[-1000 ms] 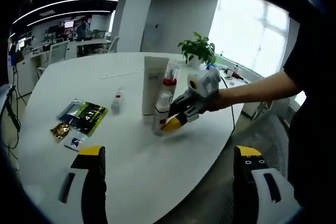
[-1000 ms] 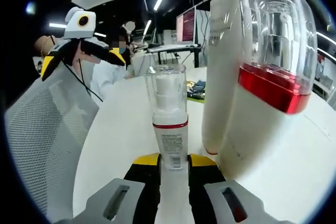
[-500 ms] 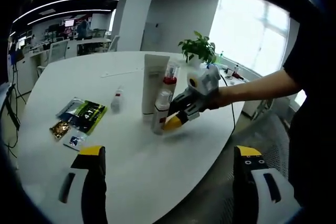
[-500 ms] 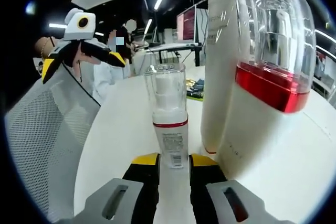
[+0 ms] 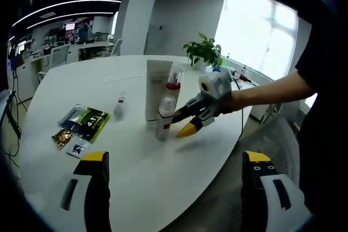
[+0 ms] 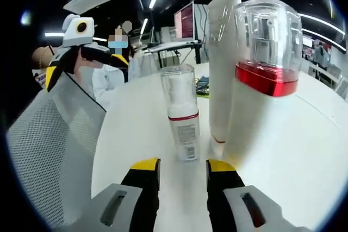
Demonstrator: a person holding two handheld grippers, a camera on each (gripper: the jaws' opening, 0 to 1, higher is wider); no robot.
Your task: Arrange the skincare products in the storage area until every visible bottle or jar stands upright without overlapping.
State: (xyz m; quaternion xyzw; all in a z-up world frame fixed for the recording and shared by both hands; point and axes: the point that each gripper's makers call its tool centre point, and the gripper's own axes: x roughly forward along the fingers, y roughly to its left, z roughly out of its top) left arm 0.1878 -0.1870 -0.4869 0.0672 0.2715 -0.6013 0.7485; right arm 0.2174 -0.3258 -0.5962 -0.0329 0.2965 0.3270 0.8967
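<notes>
Standing upright on the white table [image 6: 326, 150] just ahead of your right gripper [image 6: 181, 165], the small pump bottle [image 6: 182, 113] with the clear cap and red band sits in line with the gap between the jaws but free of them; those jaws are parted with nothing between them. Just right of it, past the right jaw, the tall white tube [image 6: 222, 63] and the larger red-collared bottle [image 6: 262, 88] stand upright, close together. In the left gripper view, your left gripper [image 5: 176, 158] has its jaws spread wide and bare, well short of that cluster. Ahead of its left jaw lie flat sachets [image 5: 86, 121] and a small bottle [image 5: 119, 105]; beyond the cluster stands a potted plant [image 5: 204, 51].
</notes>
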